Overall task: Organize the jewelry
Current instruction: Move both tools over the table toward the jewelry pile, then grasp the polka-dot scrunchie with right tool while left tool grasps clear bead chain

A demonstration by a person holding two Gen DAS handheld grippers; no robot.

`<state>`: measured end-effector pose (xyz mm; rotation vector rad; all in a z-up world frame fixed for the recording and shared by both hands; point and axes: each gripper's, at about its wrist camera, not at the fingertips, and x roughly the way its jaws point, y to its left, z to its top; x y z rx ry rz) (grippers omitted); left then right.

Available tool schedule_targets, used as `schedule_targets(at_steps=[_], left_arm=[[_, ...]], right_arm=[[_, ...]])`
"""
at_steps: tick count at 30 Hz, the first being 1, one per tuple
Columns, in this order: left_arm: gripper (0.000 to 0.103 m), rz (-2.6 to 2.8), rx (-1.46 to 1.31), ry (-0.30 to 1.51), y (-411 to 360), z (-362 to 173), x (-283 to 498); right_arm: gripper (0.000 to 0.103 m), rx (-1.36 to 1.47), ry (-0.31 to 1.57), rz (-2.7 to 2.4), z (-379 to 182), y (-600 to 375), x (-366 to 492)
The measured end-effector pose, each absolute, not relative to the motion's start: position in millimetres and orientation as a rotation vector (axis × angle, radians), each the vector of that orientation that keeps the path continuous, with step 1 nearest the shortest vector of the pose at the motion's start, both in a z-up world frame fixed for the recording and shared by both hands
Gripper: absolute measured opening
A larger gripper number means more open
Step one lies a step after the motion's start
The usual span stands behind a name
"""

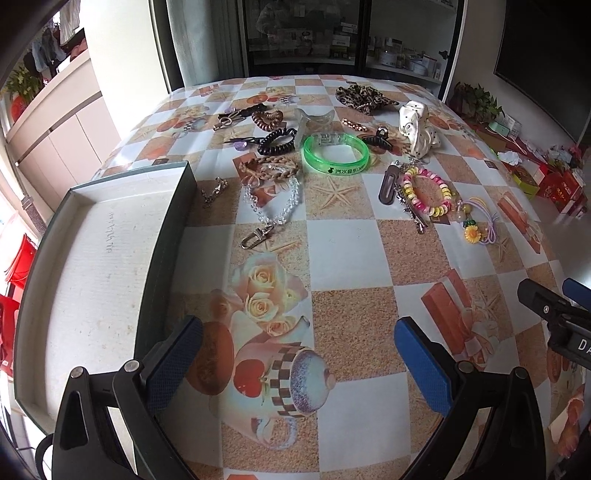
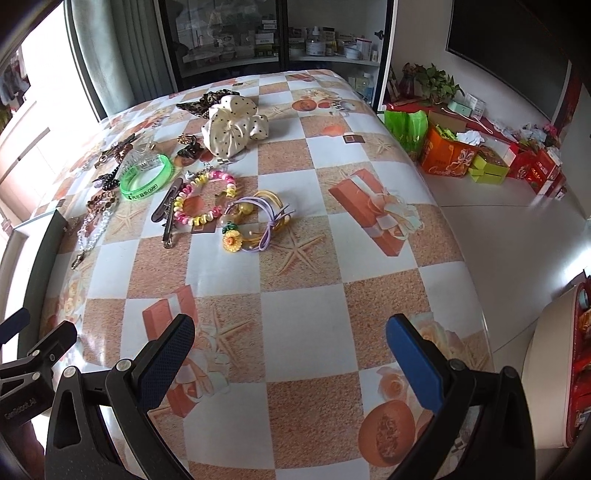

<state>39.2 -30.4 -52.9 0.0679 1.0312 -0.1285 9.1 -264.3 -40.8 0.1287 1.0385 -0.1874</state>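
Jewelry and hair items lie scattered across the far half of the checkered table [image 1: 343,243]: a green bangle [image 1: 335,152], a clear bead chain with a clasp [image 1: 271,201], a pink and yellow bead bracelet [image 1: 428,195], a sunflower hair tie [image 2: 255,221], a black coil tie [image 1: 277,141], a white dotted scrunchie [image 2: 232,125]. An empty shallow box [image 1: 92,266] lies at the left. My left gripper [image 1: 297,336] is open and empty, low over the near table beside the box. My right gripper [image 2: 290,339] is open and empty over the near table, its tip showing in the left wrist view [image 1: 554,310].
The table's right edge [image 2: 454,229] drops to a floor with coloured boxes [image 2: 480,162] and a potted plant [image 2: 432,83]. A glass cabinet [image 2: 236,33] stands behind the table. A leopard scrunchie [image 1: 364,96] and several clips lie near the far edge.
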Motion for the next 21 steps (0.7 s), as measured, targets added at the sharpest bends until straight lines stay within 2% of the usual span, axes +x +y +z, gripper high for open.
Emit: schedule_targets(at_steps=[21], left_arm=[[0.103, -0.09, 0.084, 1.037, 11.6, -85.6, 71.8]], right_arm=[[0.103, 0.127, 1.049, -0.147, -51.5, -269.4, 22.8]])
